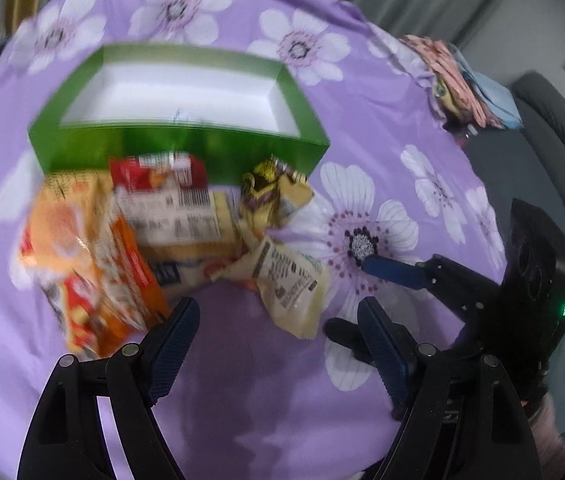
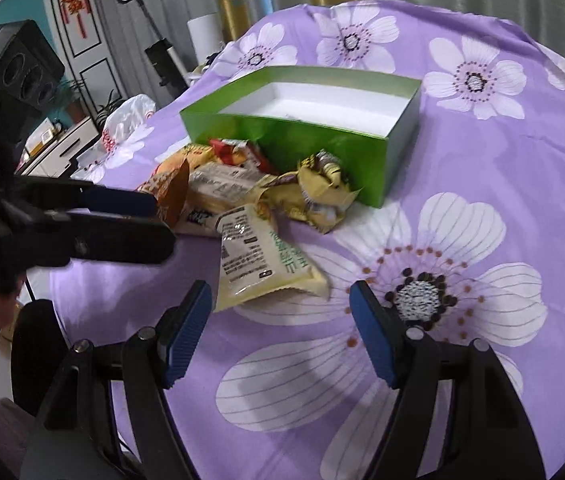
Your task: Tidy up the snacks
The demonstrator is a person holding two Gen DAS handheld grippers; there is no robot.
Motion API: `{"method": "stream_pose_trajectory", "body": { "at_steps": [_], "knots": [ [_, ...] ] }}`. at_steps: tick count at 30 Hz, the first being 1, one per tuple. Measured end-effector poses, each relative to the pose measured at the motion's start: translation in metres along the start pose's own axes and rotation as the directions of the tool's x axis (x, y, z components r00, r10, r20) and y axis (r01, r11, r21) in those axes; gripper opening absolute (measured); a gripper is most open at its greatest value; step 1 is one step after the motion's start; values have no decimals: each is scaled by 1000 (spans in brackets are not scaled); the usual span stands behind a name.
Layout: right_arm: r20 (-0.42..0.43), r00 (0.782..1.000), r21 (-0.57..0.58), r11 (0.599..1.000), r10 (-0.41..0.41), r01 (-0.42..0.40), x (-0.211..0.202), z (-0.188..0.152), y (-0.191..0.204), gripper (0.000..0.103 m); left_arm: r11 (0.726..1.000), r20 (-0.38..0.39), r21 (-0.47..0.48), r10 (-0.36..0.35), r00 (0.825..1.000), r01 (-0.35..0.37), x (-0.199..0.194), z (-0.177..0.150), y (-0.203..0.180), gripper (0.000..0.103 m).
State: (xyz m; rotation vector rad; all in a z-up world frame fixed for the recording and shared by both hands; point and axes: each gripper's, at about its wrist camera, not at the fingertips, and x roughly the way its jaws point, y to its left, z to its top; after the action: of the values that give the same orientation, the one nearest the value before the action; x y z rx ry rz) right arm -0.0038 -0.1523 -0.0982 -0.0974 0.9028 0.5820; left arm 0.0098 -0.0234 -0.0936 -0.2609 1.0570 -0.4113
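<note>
An empty green box [image 1: 178, 148] with a white inside stands on the purple flowered cloth; it also shows in the right wrist view [image 2: 322, 148]. Several snack packets lie in a pile against its near wall: an orange packet [image 1: 90, 264], a red-and-white one [image 1: 162, 196], a yellow-black one [image 1: 270, 192] and a cream packet [image 1: 294, 288], the last also in the right wrist view [image 2: 262, 264]. My left gripper [image 1: 278, 336] is open and empty, just short of the pile. My right gripper [image 2: 282, 320] is open and empty, near the cream packet's edge.
The table's right edge drops to a grey sofa [image 1: 554, 152], with folded patterned cloth [image 1: 454, 76] at the rim. In the right wrist view, a white plastic bag [image 2: 126, 128] lies at the table's left edge, with cabinets and a speaker beyond.
</note>
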Motion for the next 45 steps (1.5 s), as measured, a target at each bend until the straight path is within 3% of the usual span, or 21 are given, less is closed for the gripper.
{"method": "stream_pose_trajectory", "body": {
  "at_steps": [12, 15, 17, 19, 28, 30, 38, 45],
  "knots": [
    [-32, 990, -46, 989, 136, -137, 35, 16, -4, 70, 996, -20, -78, 38, 999, -40, 38, 6, -1, 80],
    [-36, 986, -33, 985, 165, -167, 42, 17, 0, 65, 995, -34, -85, 44, 998, -47, 45, 8, 4, 76],
    [-40, 985, -27, 985, 168, -169, 44, 14, 1, 59, 995, -40, -89, 46, 998, -49, 48, 8, 8, 64],
    [-43, 984, -13, 985, 172, -173, 46, 12, 4, 54, 995, -47, -90, 45, 998, -49, 50, 8, 12, 60],
    [-39, 991, 18, 991, 131, -130, 41, 4, 14, 40, 997, -39, -75, -2, 999, -1, 48, 5, 13, 43],
    [-25, 991, 27, 991, 130, -129, 37, 2, 16, 36, 998, -31, -59, -1, 1000, -1, 44, 4, 9, 42],
    [58, 993, 20, 994, 108, -109, 8, 13, 28, 35, 1000, 55, 21, -14, 998, 12, 6, 8, -8, 42],
    [153, 985, -41, 996, 83, -77, -15, 46, 38, 35, 997, 151, 77, -13, 988, 2, -25, 40, -16, 42]
  ]
}}
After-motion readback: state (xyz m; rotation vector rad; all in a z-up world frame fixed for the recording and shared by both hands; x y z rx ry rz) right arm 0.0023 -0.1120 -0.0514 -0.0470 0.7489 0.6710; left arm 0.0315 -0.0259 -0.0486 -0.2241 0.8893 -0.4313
